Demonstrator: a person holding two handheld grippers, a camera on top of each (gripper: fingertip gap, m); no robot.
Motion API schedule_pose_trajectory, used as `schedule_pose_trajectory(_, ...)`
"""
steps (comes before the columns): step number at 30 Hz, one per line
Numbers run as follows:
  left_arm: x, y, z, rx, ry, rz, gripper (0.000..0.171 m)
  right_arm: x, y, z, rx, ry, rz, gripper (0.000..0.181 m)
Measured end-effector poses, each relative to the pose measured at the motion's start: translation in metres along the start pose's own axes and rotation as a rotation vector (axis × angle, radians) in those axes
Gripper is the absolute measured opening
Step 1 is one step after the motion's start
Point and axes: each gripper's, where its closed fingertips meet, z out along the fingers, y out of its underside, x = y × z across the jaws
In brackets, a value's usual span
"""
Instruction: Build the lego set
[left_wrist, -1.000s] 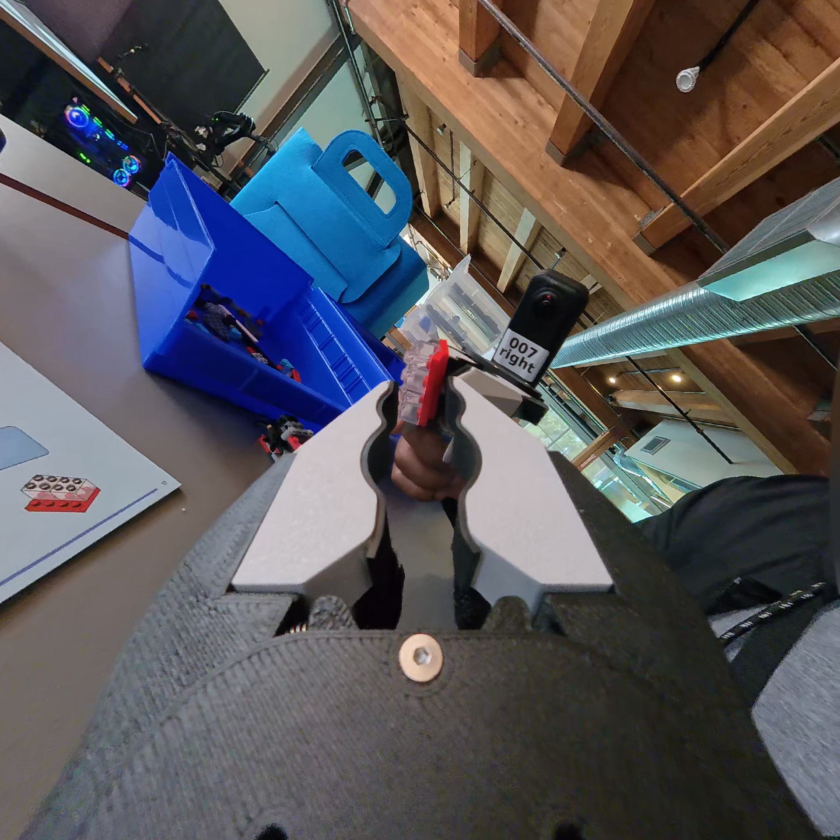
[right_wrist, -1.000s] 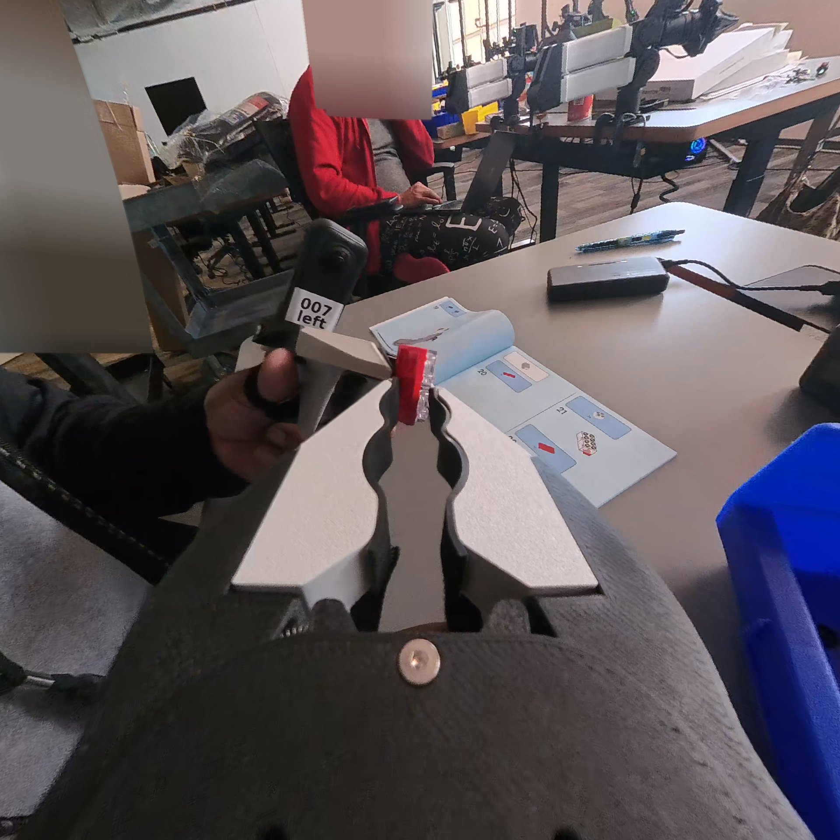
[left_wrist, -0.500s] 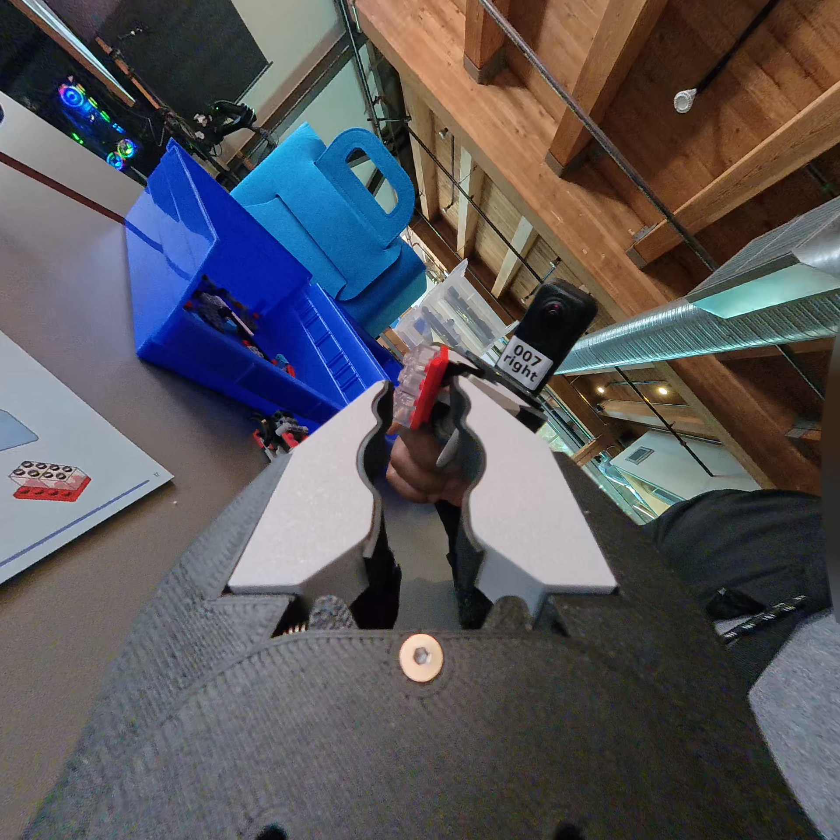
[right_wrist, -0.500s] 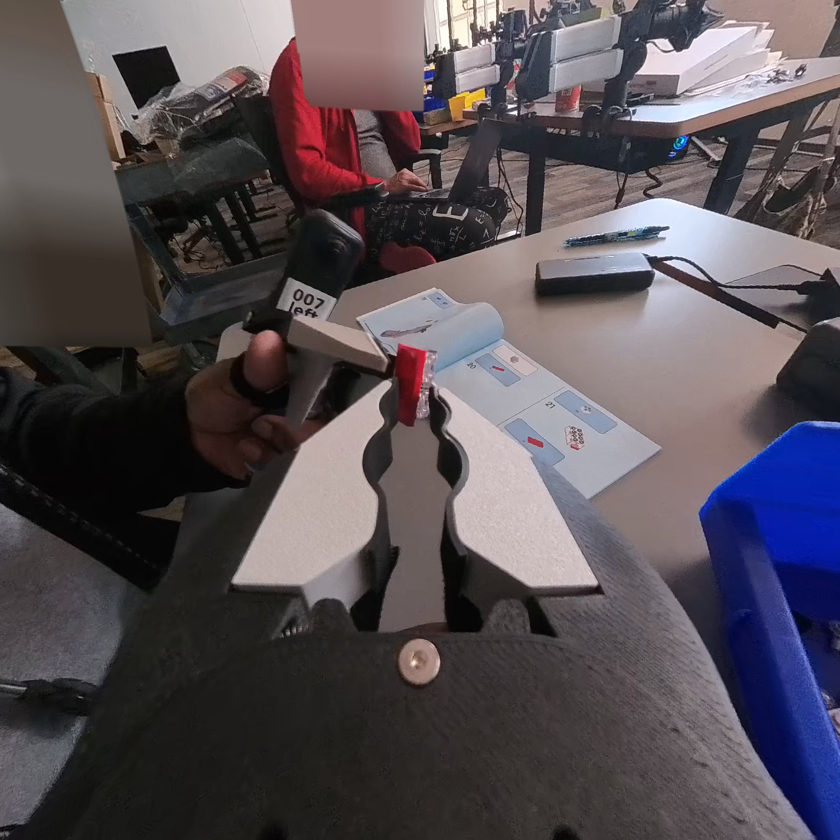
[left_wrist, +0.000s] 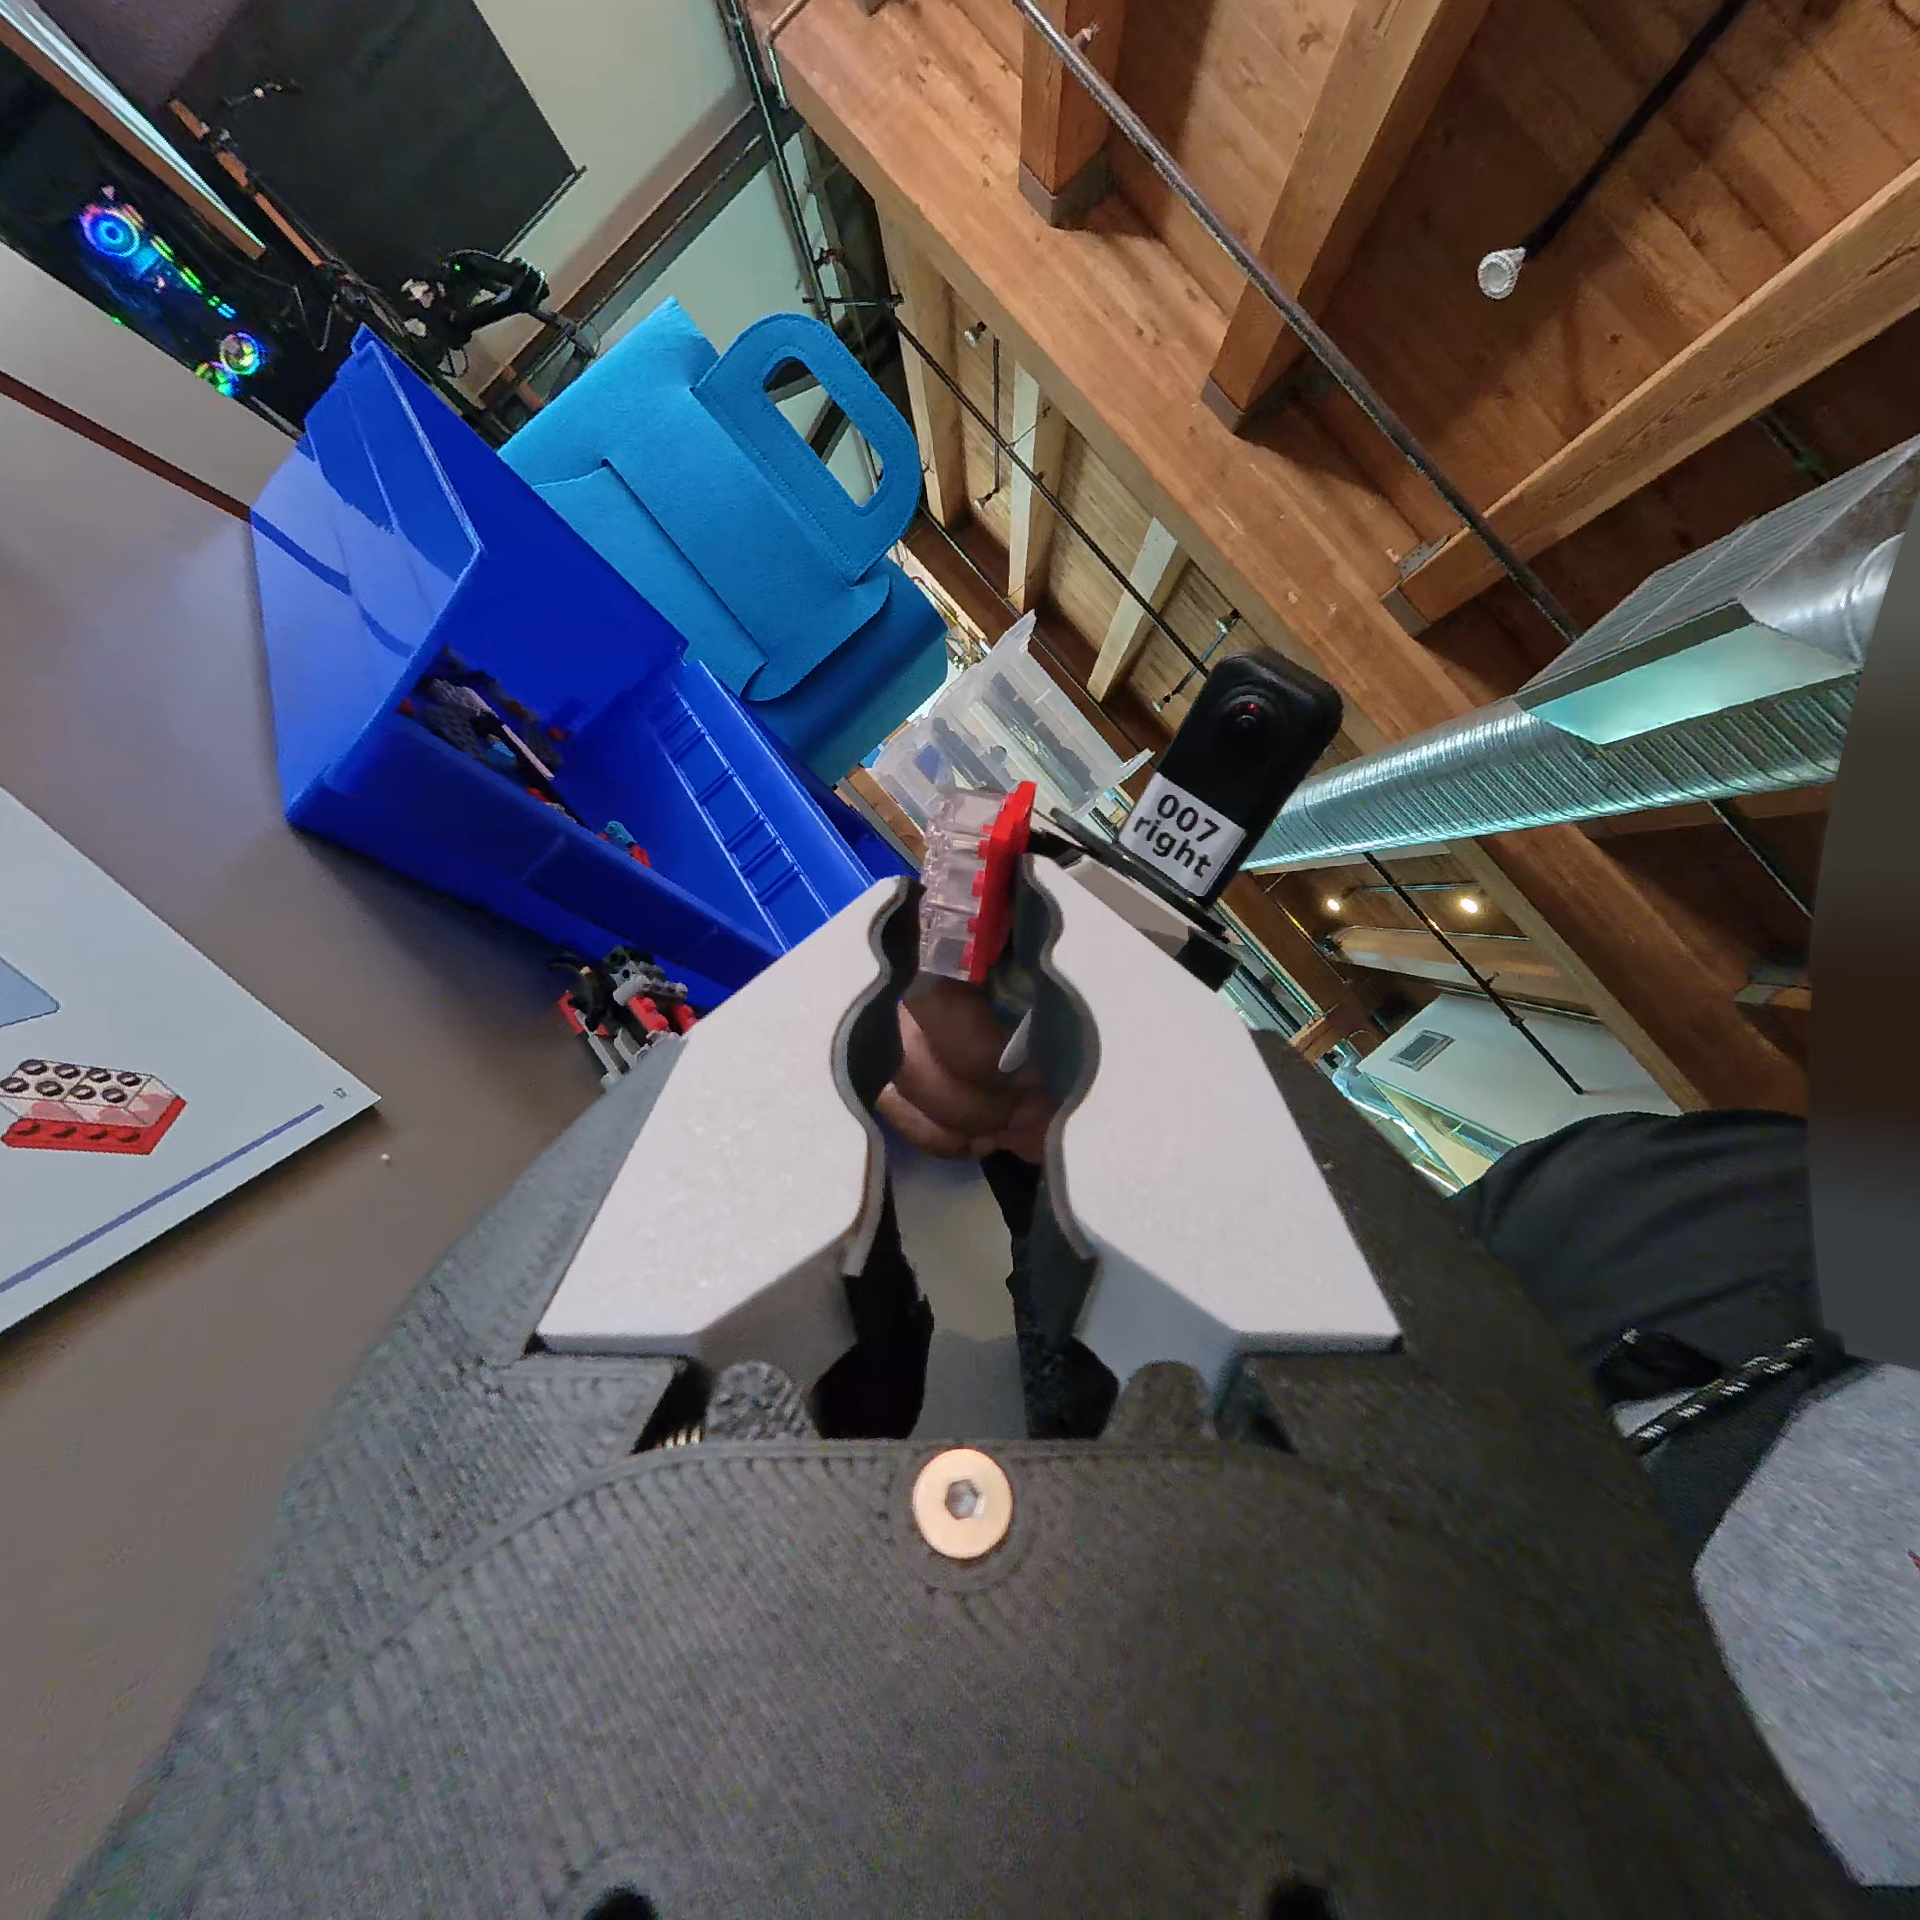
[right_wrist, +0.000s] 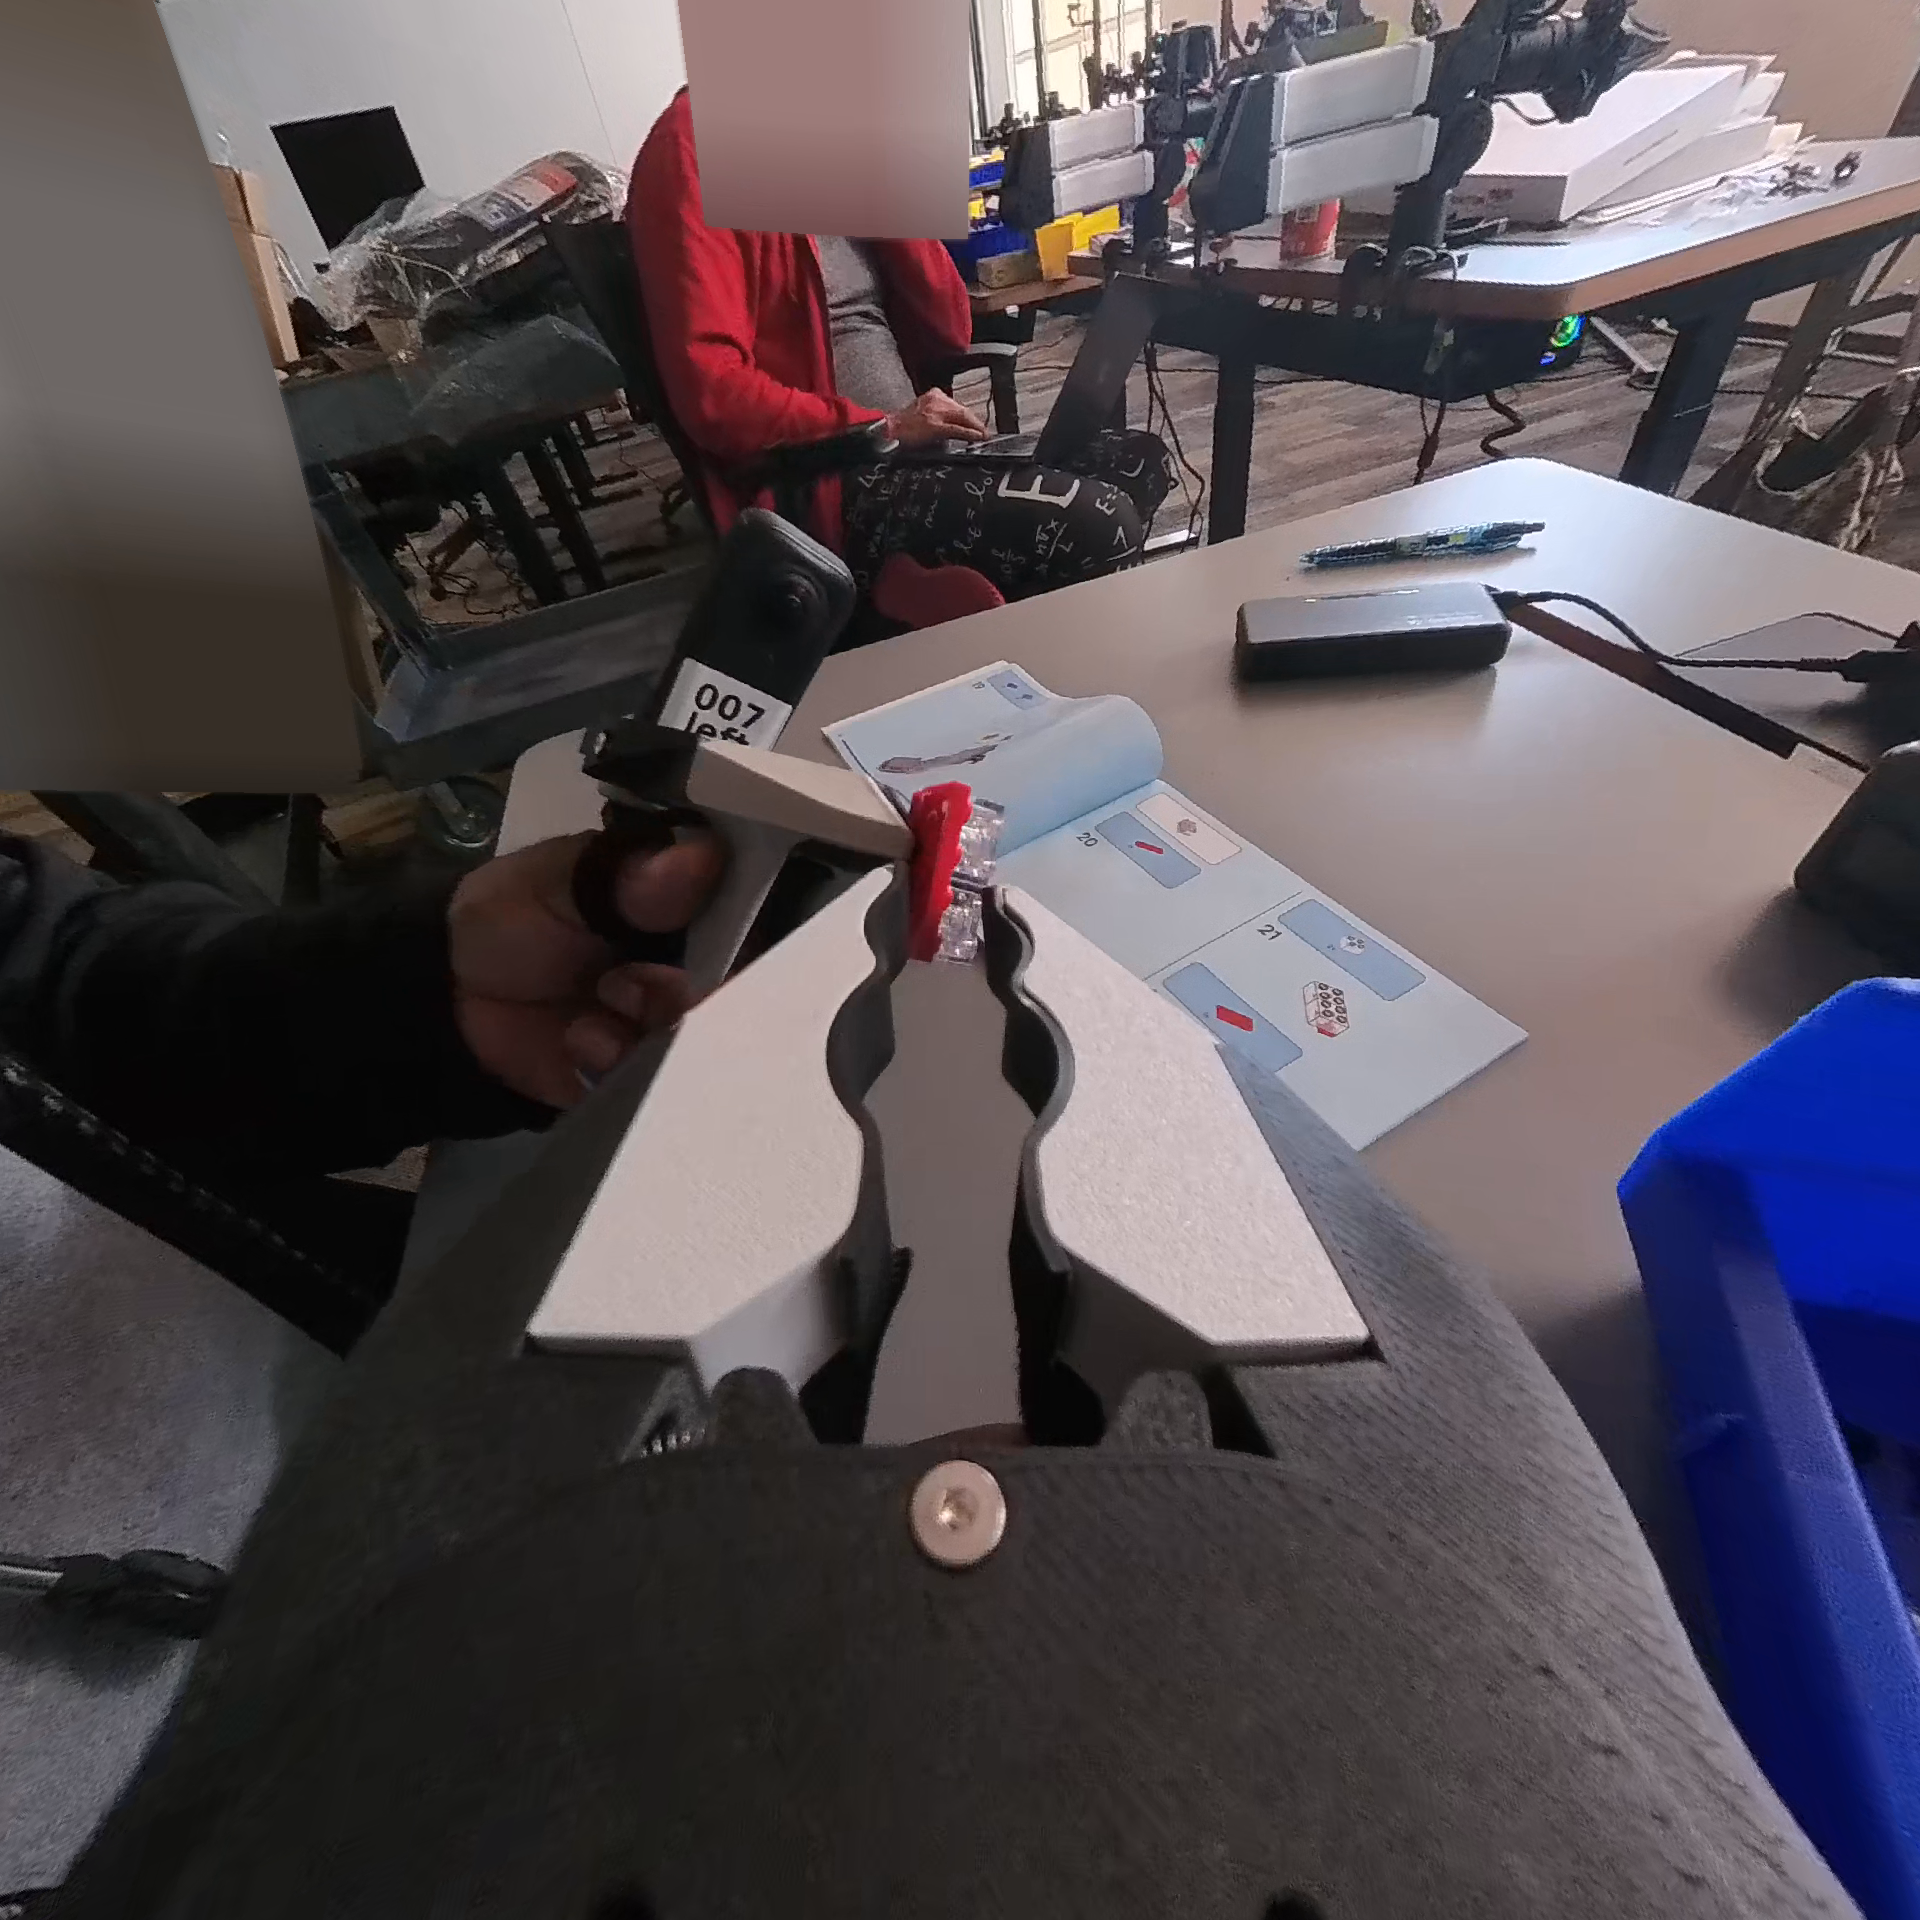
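Observation:
A small lego stack, a red plate pressed against a clear brick (left_wrist: 971, 883), is held in the air between both grippers. My left gripper (left_wrist: 969, 902) is shut on it. My right gripper (right_wrist: 943, 914) is shut on its lower end (right_wrist: 948, 883). In the right wrist view, one of the left gripper's grey fingers (right_wrist: 800, 800) reaches in from the left and meets the red plate. In the left wrist view the right gripper's body (left_wrist: 1195, 831) shows just behind the stack. The open instruction booklet (right_wrist: 1247, 914) lies on the grey table (right_wrist: 1507, 831).
A blue parts bin (left_wrist: 468, 675) with loose bricks stands on the table, also at the right edge of the right wrist view (right_wrist: 1787, 1247). A small built lego piece (left_wrist: 623, 1003) lies by it. A blue felt bag (left_wrist: 727, 520), a power bank (right_wrist: 1371, 629) and a pen (right_wrist: 1423, 542) are farther off. Left and right tips are no more than a few centimetres apart.
Both grippers keep their hold on the stack. In the right wrist view the left gripper and its hand sit slightly higher, and the red plate now looks a little skewed against the clear brick.

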Motion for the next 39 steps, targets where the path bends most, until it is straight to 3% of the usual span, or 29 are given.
schedule_pose_trajectory(25,0.021,-0.001,-0.002,-0.020,0.102,0.242,0.016,-0.017,-0.013,-0.005,0.118,-0.146,0.062,0.015)
schedule_pose_trajectory(27,0.021,-0.004,-0.004,-0.010,0.102,0.256,0.016,-0.016,-0.017,-0.009,0.149,-0.172,0.110,0.034)
schedule_pose_trajectory(29,0.019,-0.004,-0.006,-0.018,0.101,0.279,0.016,-0.015,-0.017,-0.010,0.164,-0.195,0.151,0.038)
schedule_pose_trajectory(33,0.022,0.001,-0.005,-0.043,0.133,0.310,0.016,-0.019,-0.008,-0.005,0.130,-0.223,0.167,0.030)
schedule_pose_trajectory(35,0.023,0.003,-0.005,-0.048,0.145,0.319,0.017,-0.023,-0.007,-0.003,0.127,-0.240,0.161,0.018)
schedule_pose_trajectory(39,0.024,0.005,-0.006,-0.058,0.157,0.342,0.016,-0.024,-0.006,-0.003,0.126,-0.239,0.133,0.017)
